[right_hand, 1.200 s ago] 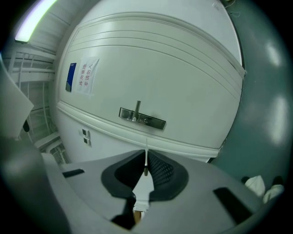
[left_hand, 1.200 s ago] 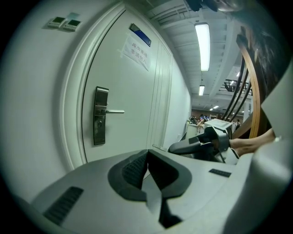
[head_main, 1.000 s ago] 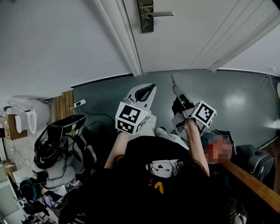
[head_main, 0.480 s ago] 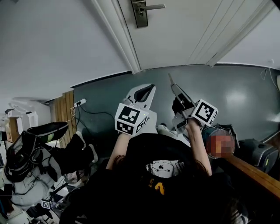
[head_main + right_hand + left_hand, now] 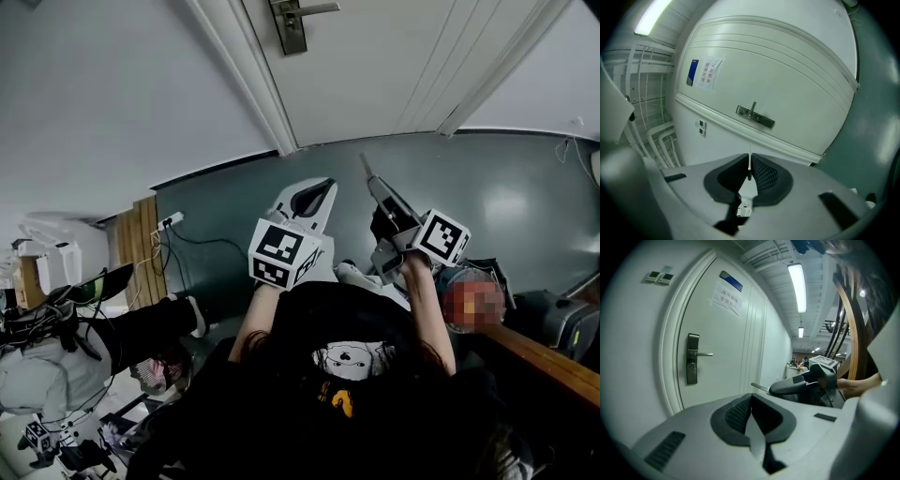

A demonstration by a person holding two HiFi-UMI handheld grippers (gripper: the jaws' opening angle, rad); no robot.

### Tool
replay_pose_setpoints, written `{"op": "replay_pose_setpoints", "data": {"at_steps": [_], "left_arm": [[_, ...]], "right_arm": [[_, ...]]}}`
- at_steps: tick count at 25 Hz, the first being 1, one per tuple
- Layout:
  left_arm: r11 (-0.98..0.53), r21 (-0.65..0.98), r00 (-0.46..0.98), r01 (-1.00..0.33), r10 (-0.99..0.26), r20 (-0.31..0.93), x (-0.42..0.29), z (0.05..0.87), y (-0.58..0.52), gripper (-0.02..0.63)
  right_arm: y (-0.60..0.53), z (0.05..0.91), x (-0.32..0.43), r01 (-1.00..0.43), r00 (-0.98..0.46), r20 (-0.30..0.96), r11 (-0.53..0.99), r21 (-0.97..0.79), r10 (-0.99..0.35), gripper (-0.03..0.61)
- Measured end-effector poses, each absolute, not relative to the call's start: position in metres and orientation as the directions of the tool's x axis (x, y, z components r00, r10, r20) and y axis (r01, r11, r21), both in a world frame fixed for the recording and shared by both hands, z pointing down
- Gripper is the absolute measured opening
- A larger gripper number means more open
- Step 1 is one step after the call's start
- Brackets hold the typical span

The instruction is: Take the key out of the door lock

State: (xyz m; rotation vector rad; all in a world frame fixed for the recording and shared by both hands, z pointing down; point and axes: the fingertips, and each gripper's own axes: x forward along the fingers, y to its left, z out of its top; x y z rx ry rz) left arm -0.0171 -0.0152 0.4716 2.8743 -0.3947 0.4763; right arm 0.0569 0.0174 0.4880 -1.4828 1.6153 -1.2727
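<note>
The white door fills the top of the head view, its metal lock plate and lever handle far from both grippers. My right gripper is shut on the key, a thin metal blade sticking out past the fingertips toward the door. The key shows edge-on between the dark pads, with the lock plate well beyond it. My left gripper is shut and holds nothing. From the left gripper I see the lock plate and the right gripper with the key.
Grey floor lies below the door. A person in dark clothes crouches at the left among cables and gear. A power strip sits by a wooden panel. A wooden rail and a black case stand right.
The head view has shifted, so the door handle sits higher and further left. The person at the left has moved lower and leftward. Both grippers hold much the same pose.
</note>
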Motion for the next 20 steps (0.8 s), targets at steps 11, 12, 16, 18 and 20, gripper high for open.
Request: {"op": "replay_pose_setpoints", "data": {"at_steps": [11,12,16,18,20], "left_arm": [[-0.954,0.115,0.918,-0.278,-0.229,0.324,-0.019,0.463,0.034,0.008],[-0.955,0.110,0.919,-0.276,-0.228,0.322,-0.018,0.462,0.040,0.008],[-0.953,0.135,0.918,-0.271,-0.214,0.333,-0.020,0.464,0.000,0.008],[-0.951,0.154,0.917,-0.269,-0.204,0.344,-0.020,0.469,-0.035,0.008],[-0.949,0.168,0.916,-0.267,-0.195,0.352,-0.019,0.474,-0.068,0.008]], "right_arm": [[0.068,0.475,0.061,-0.409,-0.185,0.124,-0.038,-0.912,-0.975,0.021],[0.074,0.473,0.061,-0.411,-0.185,0.116,-0.031,-0.911,-0.976,0.021],[0.032,0.475,0.058,-0.401,-0.187,0.144,-0.058,-0.914,-0.972,0.021],[-0.002,0.480,0.059,-0.396,-0.187,0.164,-0.078,-0.915,-0.969,0.021],[-0.035,0.484,0.061,-0.400,-0.186,0.175,-0.088,-0.912,-0.967,0.021]]}}
